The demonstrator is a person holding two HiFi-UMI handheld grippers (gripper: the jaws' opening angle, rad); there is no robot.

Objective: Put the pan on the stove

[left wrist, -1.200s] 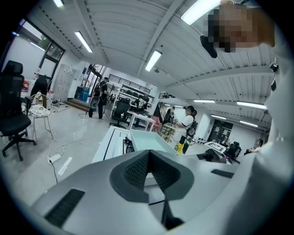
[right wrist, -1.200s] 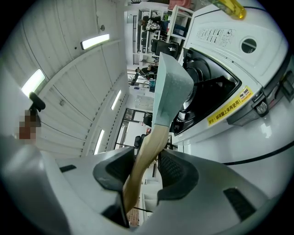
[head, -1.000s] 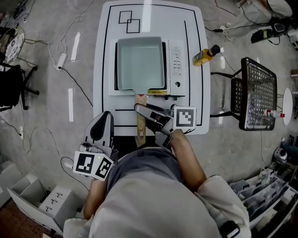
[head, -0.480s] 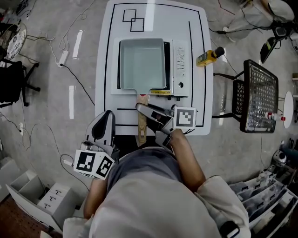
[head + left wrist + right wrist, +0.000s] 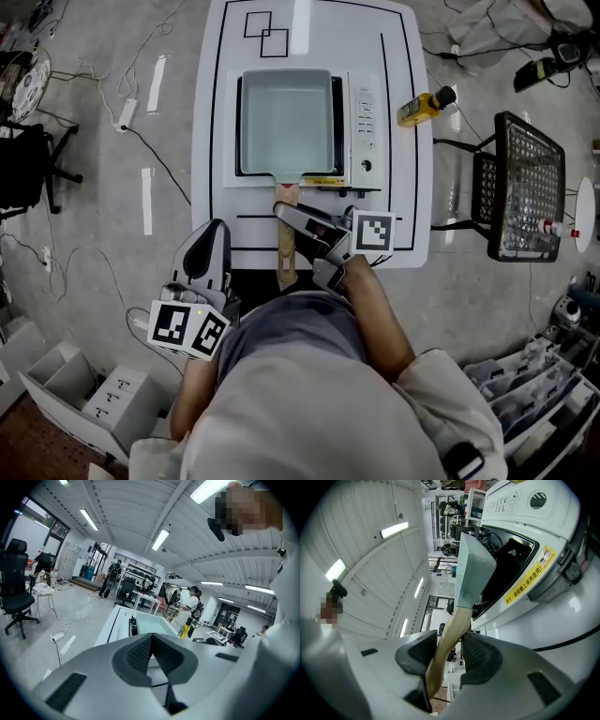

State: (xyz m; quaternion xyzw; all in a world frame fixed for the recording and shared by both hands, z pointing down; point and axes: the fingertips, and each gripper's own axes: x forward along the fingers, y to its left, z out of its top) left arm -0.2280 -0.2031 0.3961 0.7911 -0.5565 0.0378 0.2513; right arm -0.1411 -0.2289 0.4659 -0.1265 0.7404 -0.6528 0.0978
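The pan (image 5: 286,120), square and pale teal, lies on the stove (image 5: 364,122), which stands on the white surface (image 5: 211,112) at 12 o'clock from the person. It covers the cooktop, with the stove's button panel just beside it at 3 o'clock. Its wooden handle (image 5: 286,253) runs straight out toward 6 o'clock, past the stove's front edge. The right hand-held gripper (image 5: 295,242) reaches in from 3 o'clock and is clamped across that handle. In its own view the handle (image 5: 450,634) stands between the two pads of the right hand-held gripper (image 5: 449,653), both pressed against it, with the pan (image 5: 473,569) and stove (image 5: 525,508) beyond (whether the pan's base bears fully on the cooktop cannot be told from here). The left hand-held gripper (image 5: 208,246) hangs off the surface's near edge, at 7 o'clock from the pan and well apart from it. Its own view shows the left hand-held gripper (image 5: 152,648) with jaws pressed together and nothing between them. A yellow bottle (image 5: 424,106) lies on the surface at 3 o'clock from the stove.
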